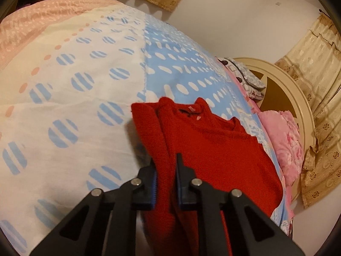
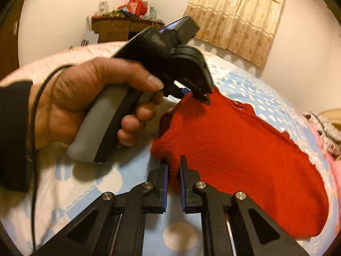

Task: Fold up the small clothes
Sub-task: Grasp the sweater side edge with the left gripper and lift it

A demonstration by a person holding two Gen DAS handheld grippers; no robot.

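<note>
Sweater [image 1: 213, 140], bright red knit, lies spread on the bed's dotted bedspread [image 1: 81, 98], and both tools are biting into it. Left hand-held gripper [image 1: 166, 166] is pinching a bunched fold of the red knit between its blue-lined pads; from its own camera the cloth rises straight up through the narrow gap and the collar with a small pink bow sits just beyond the fingertips. Over in the right wrist view, the right hand-held gripper [image 2: 173, 166] is likewise clamped on the sweater, gripping the near edge, with the red body running away from it toward the far right. Same view catches the left hand-held gripper [image 2: 205, 98] from outside, its black tip down on the sweater's far corner, held by the person's left hand [image 2: 85, 104] wrapped round a grey and black handle, dark sleeve [image 2: 12, 132] at the wrist and a thin black cable looping past it. Beyond the sweater, at the head of the bed, a pink floral pillow [image 1: 285, 136] rests against a cream headboard [image 1: 298, 98], and a patterned pillow sits further along. Beige curtains [image 2: 236, 15] hang on the wall behind the sweater, and a cluttered wooden dresser [image 2: 123, 26] stands past the foot of the bed
</note>
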